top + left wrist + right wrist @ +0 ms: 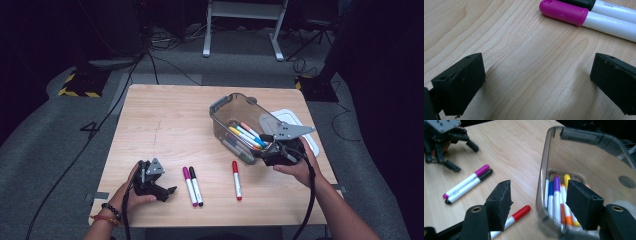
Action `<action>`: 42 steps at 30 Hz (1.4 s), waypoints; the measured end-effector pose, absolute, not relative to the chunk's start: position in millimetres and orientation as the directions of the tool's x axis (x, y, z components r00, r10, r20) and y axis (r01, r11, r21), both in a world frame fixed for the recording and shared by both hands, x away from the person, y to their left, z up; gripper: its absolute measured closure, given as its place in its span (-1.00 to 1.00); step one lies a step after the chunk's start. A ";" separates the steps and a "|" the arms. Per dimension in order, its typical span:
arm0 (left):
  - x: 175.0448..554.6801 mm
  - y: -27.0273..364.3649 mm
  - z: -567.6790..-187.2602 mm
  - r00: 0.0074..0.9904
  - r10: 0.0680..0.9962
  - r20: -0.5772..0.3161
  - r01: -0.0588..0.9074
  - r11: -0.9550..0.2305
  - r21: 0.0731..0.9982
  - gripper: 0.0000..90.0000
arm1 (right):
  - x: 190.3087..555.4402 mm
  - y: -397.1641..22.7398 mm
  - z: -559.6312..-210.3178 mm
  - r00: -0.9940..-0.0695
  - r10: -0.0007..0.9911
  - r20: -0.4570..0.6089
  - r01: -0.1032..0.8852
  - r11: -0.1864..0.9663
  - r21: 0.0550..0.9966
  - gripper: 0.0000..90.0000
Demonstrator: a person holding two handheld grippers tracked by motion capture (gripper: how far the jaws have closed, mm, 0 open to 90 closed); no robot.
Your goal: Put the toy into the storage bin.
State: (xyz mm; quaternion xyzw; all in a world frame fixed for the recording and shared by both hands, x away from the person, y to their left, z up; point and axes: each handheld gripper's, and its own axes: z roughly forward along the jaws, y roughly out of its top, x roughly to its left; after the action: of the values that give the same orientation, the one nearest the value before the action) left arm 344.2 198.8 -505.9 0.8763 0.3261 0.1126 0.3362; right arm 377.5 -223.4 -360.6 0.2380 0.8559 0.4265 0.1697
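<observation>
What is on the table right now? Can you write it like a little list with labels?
table: light wood
bin: clear plastic bin on the right side
in the bin: several coloured markers
lid: white lid behind the bin
loose markers: pink marker and black marker side by side, red marker apart
left gripper: open, near the pink marker
right gripper: open, at the bin's near wall, holding nothing

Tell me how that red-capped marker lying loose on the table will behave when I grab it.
The red-capped marker looks like a stiff, round plastic barrel, so it would probably roll if nudged sideways. It lies flat on the smooth wooden table, apart from the clear bin, so jaws may skid it. It seems light; a grip across the barrel should hold.
</observation>
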 end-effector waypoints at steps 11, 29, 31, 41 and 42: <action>343.9 198.7 -505.8 0.760 0.650 -0.020 0.497 -0.560 0.663 -1.00 | 357.0 -247.0 -415.8 -0.807 0.590 -0.024 0.339 0.496 0.799 -0.17; 344.0 198.8 -505.8 0.761 0.649 -0.021 0.497 -0.560 0.663 -1.00 | 360.8 -226.6 -470.4 -0.812 0.583 0.032 0.404 0.522 0.751 -0.23; 344.0 198.8 -505.8 0.760 0.649 -0.020 0.496 -0.561 0.663 -1.00 | 363.4 -218.7 -475.6 -0.809 0.588 0.021 0.409 0.537 0.738 -0.24; 344.4 198.9 -505.8 0.763 0.646 -0.020 0.494 -0.562 0.663 -1.00 | 377.3 -196.8 -493.2 -0.789 0.614 -0.008 0.443 0.578 0.685 0.03; 344.5 198.9 -505.8 0.763 0.646 -0.020 0.494 -0.563 0.663 -1.00 | 377.4 -195.8 -493.1 -0.790 0.612 -0.010 0.440 0.579 0.687 0.11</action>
State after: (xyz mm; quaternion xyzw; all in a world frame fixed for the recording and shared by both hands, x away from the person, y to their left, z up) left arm 344.5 198.9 -505.8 0.8767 0.3249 0.1132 0.3362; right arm 377.4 -195.8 -493.1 0.2991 0.8798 0.3482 0.1238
